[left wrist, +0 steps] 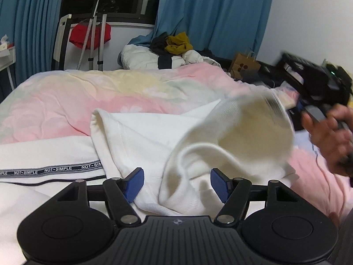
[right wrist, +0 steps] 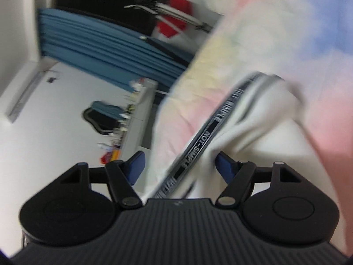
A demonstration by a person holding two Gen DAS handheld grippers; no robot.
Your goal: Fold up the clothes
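Observation:
A white garment [left wrist: 143, 137] with a black "NOT-SIMPLE" band [left wrist: 53, 170] lies rumpled on a pink and yellow bedspread [left wrist: 88, 92]. My left gripper [left wrist: 176, 184] is open, its blue pads on either side of a raised fold of the white cloth, not closed on it. In the left wrist view a hand holds the right gripper's body [left wrist: 317, 92] at the right edge, beside a blurred lifted part of the garment [left wrist: 253, 123]. In the right wrist view my right gripper [right wrist: 179, 167] is open, tilted, with the band [right wrist: 198, 143] and white cloth running between its pads.
Blue curtains [left wrist: 211, 15] hang behind the bed. A pile of white bedding with dark and mustard clothes [left wrist: 174, 44] sits at the bed's far end. A brown paper bag [left wrist: 243, 66] stands at the right. A rack with a red cloth [left wrist: 90, 35] stands at the left.

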